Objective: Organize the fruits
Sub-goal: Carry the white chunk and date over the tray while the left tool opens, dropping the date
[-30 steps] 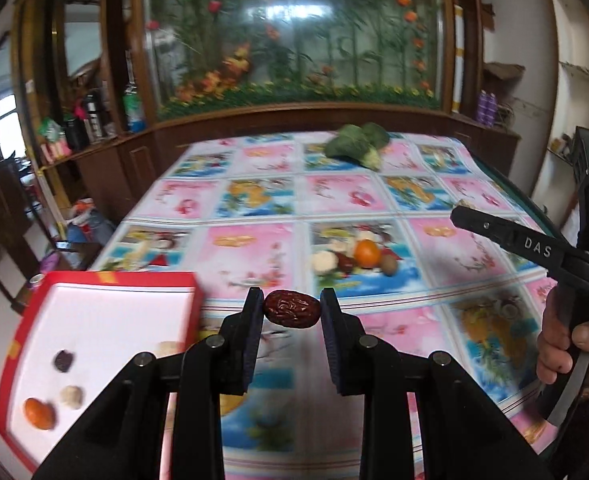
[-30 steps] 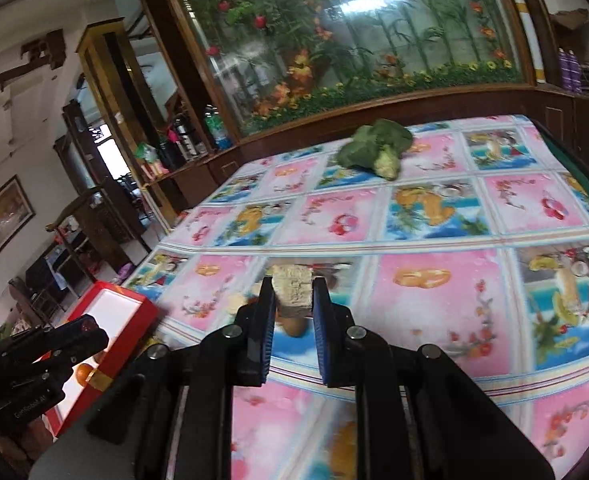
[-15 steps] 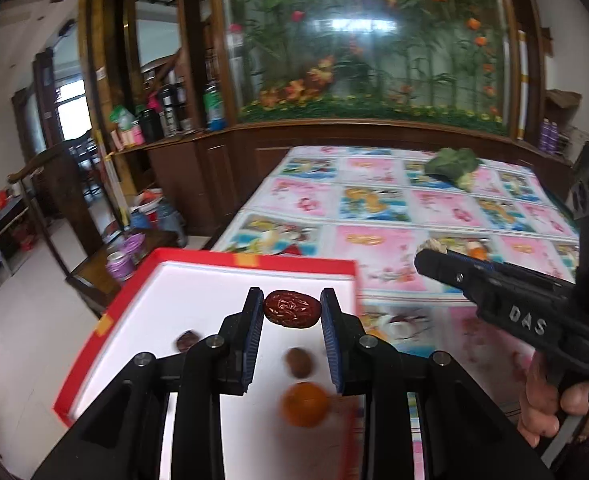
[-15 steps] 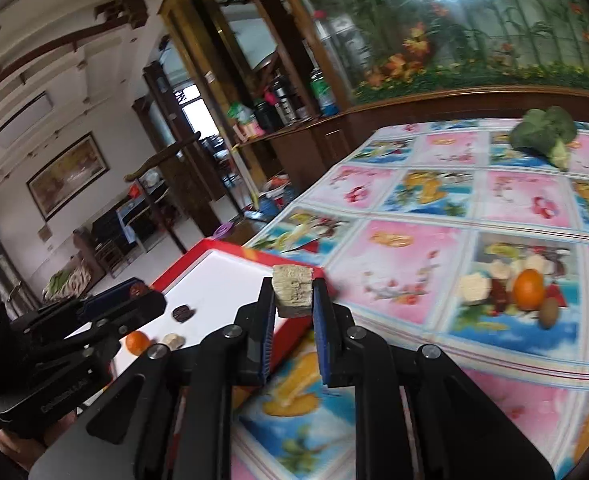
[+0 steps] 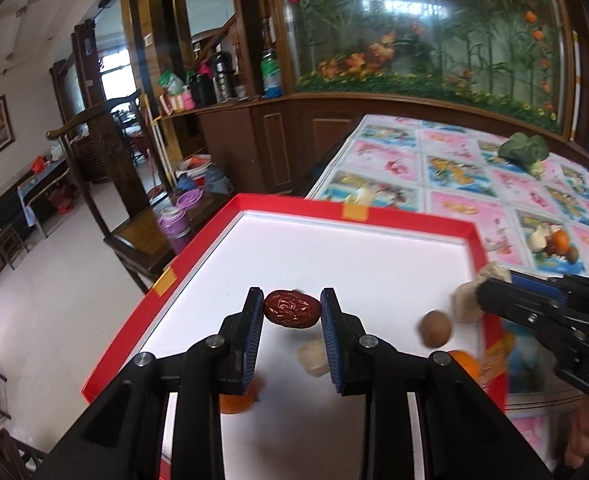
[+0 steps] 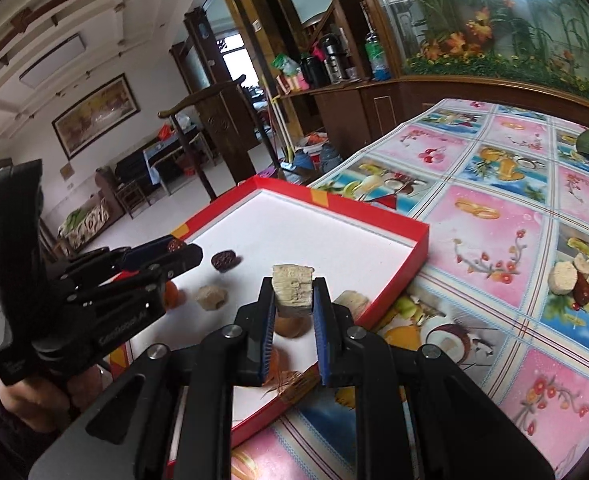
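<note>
My left gripper (image 5: 292, 308) is shut on a wrinkled red date (image 5: 292, 314) and hangs over the white floor of the red-rimmed tray (image 5: 354, 212). Below it in the tray lie a beige chunk (image 5: 312, 354), a brown round fruit (image 5: 435, 328) and an orange (image 5: 236, 400). My right gripper (image 6: 294, 292) is shut on a beige ridged chunk (image 6: 292, 290) above the tray's near right part (image 6: 422, 240). A second date (image 6: 224, 260) rests on the tray floor, close to the left gripper (image 6: 190, 252).
A broccoli head (image 5: 524, 150) lies at the far end of the fruit-print tablecloth (image 6: 494, 208). A small pile of fruit (image 6: 586, 280) sits on the cloth right of the tray. The tray is at the table's left edge, with a wooden chair (image 5: 134, 236) and floor beyond.
Both grippers have swung left from over the tablecloth to over the tray and come lower. Each still holds its piece: the left the date, the right the beige chunk.
</note>
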